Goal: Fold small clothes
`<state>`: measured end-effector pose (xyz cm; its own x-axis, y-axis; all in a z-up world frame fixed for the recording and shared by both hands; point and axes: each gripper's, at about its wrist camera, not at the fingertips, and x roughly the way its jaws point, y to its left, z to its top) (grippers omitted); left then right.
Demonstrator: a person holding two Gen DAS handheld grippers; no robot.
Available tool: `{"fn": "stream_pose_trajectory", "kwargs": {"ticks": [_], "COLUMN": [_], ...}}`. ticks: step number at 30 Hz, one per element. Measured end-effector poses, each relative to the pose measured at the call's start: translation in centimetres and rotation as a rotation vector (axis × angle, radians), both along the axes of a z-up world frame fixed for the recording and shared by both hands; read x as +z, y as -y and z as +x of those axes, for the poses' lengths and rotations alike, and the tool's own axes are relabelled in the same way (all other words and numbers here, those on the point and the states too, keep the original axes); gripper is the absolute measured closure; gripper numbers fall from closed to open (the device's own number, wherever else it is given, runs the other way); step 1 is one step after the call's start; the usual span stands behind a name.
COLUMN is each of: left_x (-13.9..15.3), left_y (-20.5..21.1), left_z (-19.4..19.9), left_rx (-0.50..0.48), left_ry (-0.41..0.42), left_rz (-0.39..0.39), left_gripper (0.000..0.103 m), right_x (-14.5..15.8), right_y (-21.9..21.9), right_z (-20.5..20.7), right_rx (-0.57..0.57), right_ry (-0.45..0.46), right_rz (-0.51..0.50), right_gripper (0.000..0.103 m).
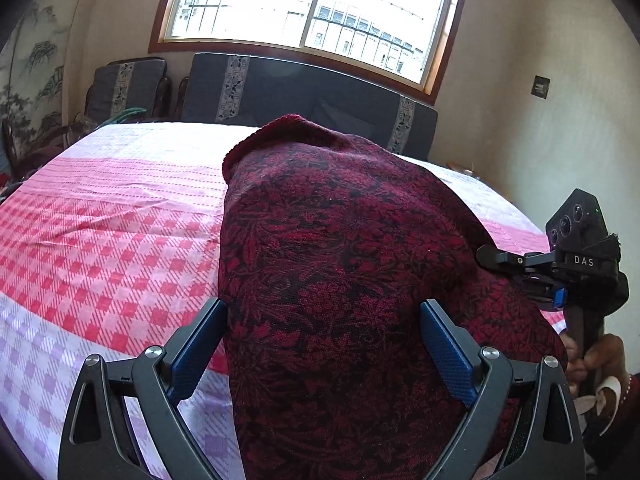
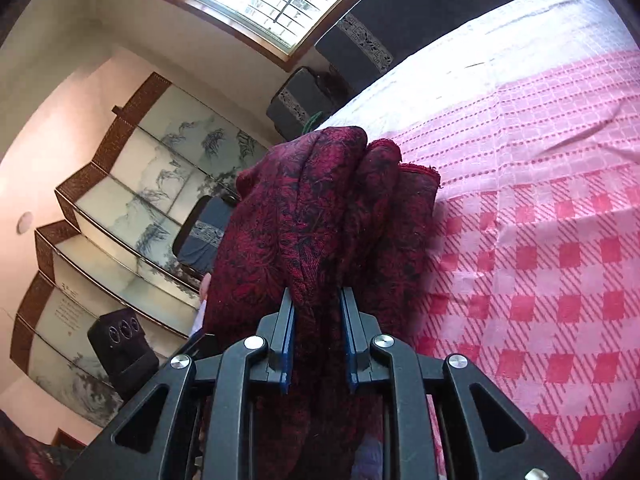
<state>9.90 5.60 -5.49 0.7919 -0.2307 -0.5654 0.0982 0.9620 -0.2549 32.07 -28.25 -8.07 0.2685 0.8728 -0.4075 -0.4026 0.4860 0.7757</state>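
A dark red garment [image 1: 340, 220] with a black flower pattern hangs bunched over the pink checked bed sheet [image 1: 100, 240]. My left gripper [image 1: 324, 332] stands wide open, its blue pads on either side of the cloth, which fills the gap. In the right wrist view the garment [image 2: 304, 208] is gathered in thick folds, and my right gripper [image 2: 318, 320] is shut on one fold, the pads close together. Seen from the left wrist view, the right gripper [image 1: 486, 258] reaches into the cloth's right edge, with a hand [image 1: 592, 356] on its handle.
The bed sheet [image 2: 540, 240] spreads wide to the right of the garment. Dark cushioned seats [image 1: 304, 88] line the far edge under a bright window [image 1: 312, 4]. A painted folding screen [image 2: 132, 200] stands to the left. The left gripper's black body [image 2: 120, 340] shows beside the cloth.
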Motion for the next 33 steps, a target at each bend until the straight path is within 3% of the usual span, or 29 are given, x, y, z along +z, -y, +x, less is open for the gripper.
{"fn": "stream_pose_trajectory", "kwargs": {"ticks": [5, 7, 10, 11, 12, 13, 14, 15, 17, 19, 21, 23, 26, 29, 33], "left_x": [-0.3, -0.4, -0.5, -0.6, -0.6, -0.7, -0.7, -0.7, -0.2, -0.2, -0.5, -0.9, -0.9, -0.8, 0.1], "left_y": [-0.7, -0.8, -1.0, -1.2, -1.4, -1.6, -1.7, -1.8, -2.0, -2.4, -2.6, -2.4, -2.2, -2.0, -0.8], "left_z": [0.1, 0.2, 0.2, 0.2, 0.3, 0.4, 0.6, 0.8, 0.8, 1.0, 1.1, 1.1, 0.9, 0.8, 0.2], "left_rx": [0.008, 0.009, 0.008, 0.007, 0.006, 0.007, 0.007, 0.005, 0.009, -0.002, -0.020, -0.030, -0.015, -0.005, 0.034], "left_ry": [-0.013, -0.018, -0.021, -0.022, -0.024, -0.027, -0.036, -0.043, -0.037, -0.041, -0.057, -0.058, -0.047, -0.049, -0.015], "left_rz": [-0.041, -0.054, -0.060, -0.064, -0.070, -0.072, -0.065, -0.052, -0.026, -0.025, -0.025, -0.013, 0.005, 0.016, 0.103], "left_gripper": [0.007, 0.007, 0.006, 0.006, 0.006, 0.006, 0.005, 0.004, 0.004, 0.003, 0.002, 0.001, 0.001, 0.001, 0.001], "right_x": [1.8, 2.8, 3.5, 3.2, 2.7, 1.9, 1.0, 0.1, 0.0, 0.8, -1.3, -3.7, -2.3, -2.2, -0.9], "right_y": [1.1, 1.9, 2.2, 2.0, 1.6, 1.1, 0.8, 0.8, 1.7, 2.5, 3.0, 3.7, 2.8, 2.6, 2.8], "right_z": [-1.7, -3.6, -7.0, -7.8, -8.3, -8.6, -8.6, -8.4, -8.6, -9.1, -8.9, -8.6, -8.5, -8.4, -8.9], "right_rx": [-0.006, 0.006, 0.024, 0.036, 0.052, 0.072, 0.077, 0.078, 0.066, 0.057, 0.039, 0.032, 0.058, 0.072, 0.060], "right_ry": [0.020, 0.049, 0.094, 0.100, 0.094, 0.073, 0.047, 0.012, -0.046, -0.039, -0.071, -0.145, -0.076, -0.077, -0.019], "right_rz": [-0.017, -0.049, -0.142, -0.180, -0.216, -0.238, -0.240, -0.208, -0.045, 0.033, -0.060, -0.019, -0.077, -0.075, -0.094], "right_gripper": [0.055, 0.040, 0.036, 0.038, 0.052, 0.081, 0.086, 0.087, 0.088, 0.089, 0.089, 0.089, 0.088, 0.084, 0.079]}}
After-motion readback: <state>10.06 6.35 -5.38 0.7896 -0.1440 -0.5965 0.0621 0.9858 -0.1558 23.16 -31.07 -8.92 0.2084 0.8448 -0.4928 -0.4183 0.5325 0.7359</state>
